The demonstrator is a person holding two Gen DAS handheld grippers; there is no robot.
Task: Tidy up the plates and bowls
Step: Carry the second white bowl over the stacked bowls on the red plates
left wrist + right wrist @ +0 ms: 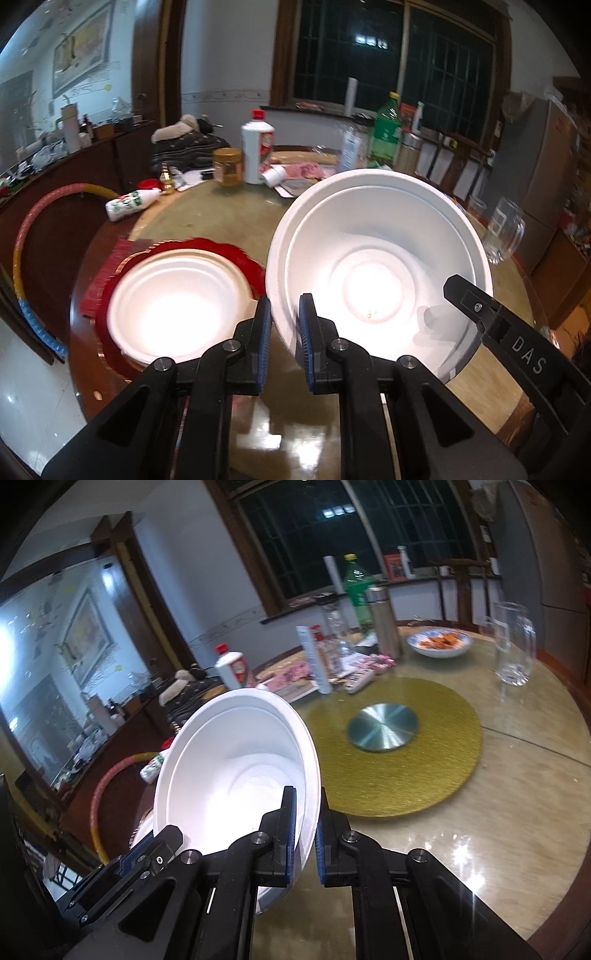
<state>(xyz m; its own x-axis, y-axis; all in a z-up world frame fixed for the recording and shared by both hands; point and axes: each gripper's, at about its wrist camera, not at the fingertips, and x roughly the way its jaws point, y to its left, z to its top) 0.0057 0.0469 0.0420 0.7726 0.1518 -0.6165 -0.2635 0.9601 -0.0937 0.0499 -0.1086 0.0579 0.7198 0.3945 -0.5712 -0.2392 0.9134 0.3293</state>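
Both tongs (284, 332) (306, 834) pinching bowl (376, 266), base hidden

It is a home dining room: a round desk (517, 746) with bottles (257, 147), a fridge (535, 166), a framed picture (83, 48).

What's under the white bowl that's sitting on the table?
The white bowl sits on a red plate with a scalloped rim; only that rim shows around it. A red mat sticks out at the left. The plate's centre is covered.
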